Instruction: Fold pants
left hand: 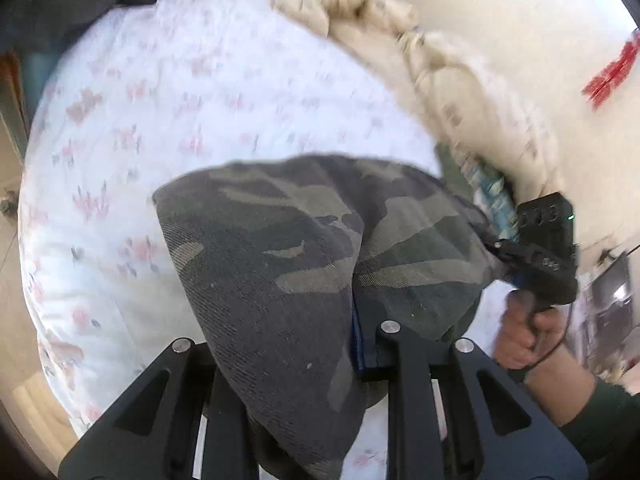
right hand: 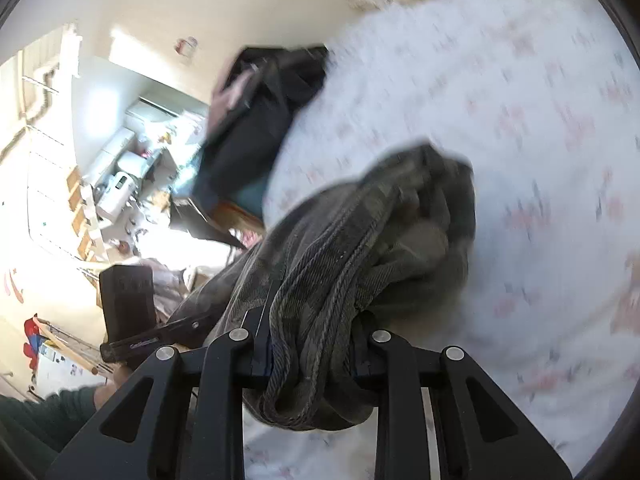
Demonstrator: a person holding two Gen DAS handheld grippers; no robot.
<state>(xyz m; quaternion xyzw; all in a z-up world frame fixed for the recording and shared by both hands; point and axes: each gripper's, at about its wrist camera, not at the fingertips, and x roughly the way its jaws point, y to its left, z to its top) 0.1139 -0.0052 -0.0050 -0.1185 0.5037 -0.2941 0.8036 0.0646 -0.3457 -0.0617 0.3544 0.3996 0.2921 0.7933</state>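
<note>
The camouflage pants point(left hand: 280, 248) hang lifted over the floral bed sheet point(left hand: 168, 92). In the left wrist view their cloth drapes over my left gripper point(left hand: 320, 320), which is shut on a fold of it; the left finger is hidden under the fabric. At the right, a hand holds my right gripper point(left hand: 540, 256) at the other end of the pants. In the right wrist view my right gripper point(right hand: 312, 344) is shut on a bunched seam of the pants point(right hand: 380, 232). My left gripper point(right hand: 128, 308) shows at the lower left, with the cloth stretched toward it.
A crumpled cream blanket point(left hand: 440, 64) lies along the bed's far edge by the wall. A pile of dark clothes point(right hand: 260, 120) sits at the bed's corner. Beyond the bed are cluttered shelves and boxes point(right hand: 120, 176). A green sleeve point(left hand: 600, 420) is at the lower right.
</note>
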